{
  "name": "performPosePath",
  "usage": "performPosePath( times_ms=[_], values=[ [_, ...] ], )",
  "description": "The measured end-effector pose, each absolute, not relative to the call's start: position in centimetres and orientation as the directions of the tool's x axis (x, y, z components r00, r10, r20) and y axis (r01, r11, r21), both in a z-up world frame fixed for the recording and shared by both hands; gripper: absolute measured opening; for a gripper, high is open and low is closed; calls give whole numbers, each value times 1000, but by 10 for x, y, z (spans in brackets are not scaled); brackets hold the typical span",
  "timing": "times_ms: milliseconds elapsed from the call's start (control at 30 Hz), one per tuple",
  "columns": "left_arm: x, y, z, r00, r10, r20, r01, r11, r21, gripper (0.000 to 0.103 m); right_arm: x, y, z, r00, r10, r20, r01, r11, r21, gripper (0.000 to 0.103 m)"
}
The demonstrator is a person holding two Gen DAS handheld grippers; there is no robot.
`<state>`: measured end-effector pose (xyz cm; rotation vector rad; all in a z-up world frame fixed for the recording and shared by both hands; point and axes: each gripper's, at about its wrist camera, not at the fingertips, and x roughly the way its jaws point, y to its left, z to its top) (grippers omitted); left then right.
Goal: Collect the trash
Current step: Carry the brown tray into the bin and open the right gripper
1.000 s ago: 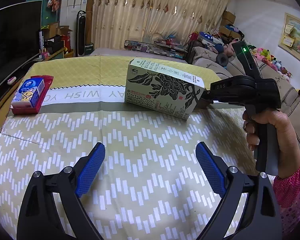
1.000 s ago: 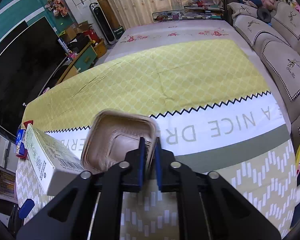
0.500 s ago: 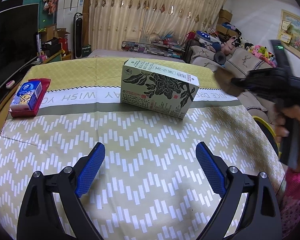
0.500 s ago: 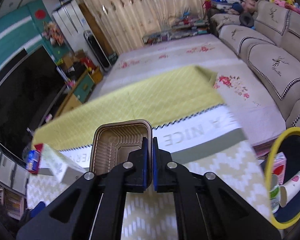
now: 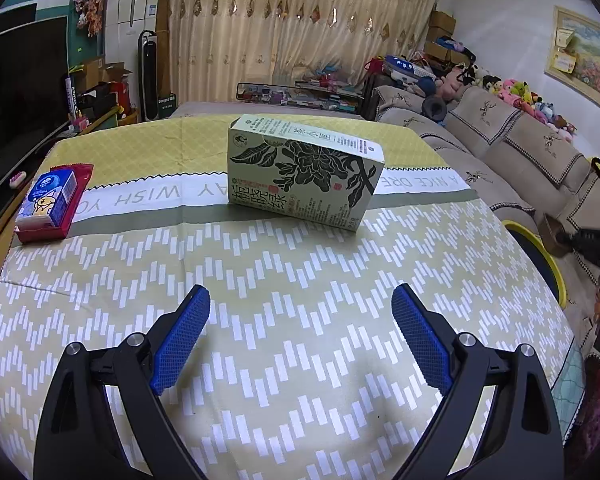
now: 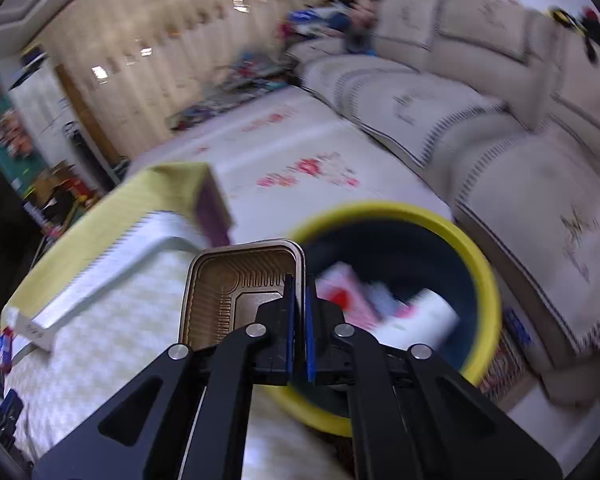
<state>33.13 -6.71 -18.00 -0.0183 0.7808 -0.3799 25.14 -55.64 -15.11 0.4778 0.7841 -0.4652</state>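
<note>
Your right gripper [image 6: 299, 304] is closed on the rim of a ribbed brown plastic tray [image 6: 236, 288], beside the round yellow-rimmed bin [image 6: 476, 264]. Your left gripper [image 5: 300, 320] is wide open above the zigzag tablecloth [image 5: 300, 260], behind the rectangular cardboard box [image 5: 304, 172].

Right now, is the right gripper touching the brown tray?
Touching. The right wrist view shows the right gripper shut on the brown tray, its rim pinched between the blue pads, near the yellow-rimmed bin.
</note>
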Motion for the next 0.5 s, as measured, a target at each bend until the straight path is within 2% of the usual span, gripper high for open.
performPosePath(
  times_ms=[233,267,300,333,367,500],
  values=[
    [331,-71,-180,645,-342,-684,329,932,-155,91,242,-575,-181,565,-198,-801,599,766,233,7],
    [332,-71,-180,644,-342,-684,330,931,-155,91,241,-576,-183,563,-200,-802,607,759,237,20],
    [332,-70,-181,644,-343,-684,330,931,-156,91,240,-576,-183,562,-212,-799,617,751,235,38],
    [332,-70,-181,644,-344,-684,330,931,-157,91,242,-577,-182,563,-227,-795,624,748,228,44],
    [332,-69,-181,643,-346,-683,330,930,-160,91,240,-576,-182,563,-241,-791,630,745,221,47],
    [334,-69,-183,628,-363,-688,336,924,-182,91,236,-572,-180,585,-229,-778,619,745,247,48]
  ],
)
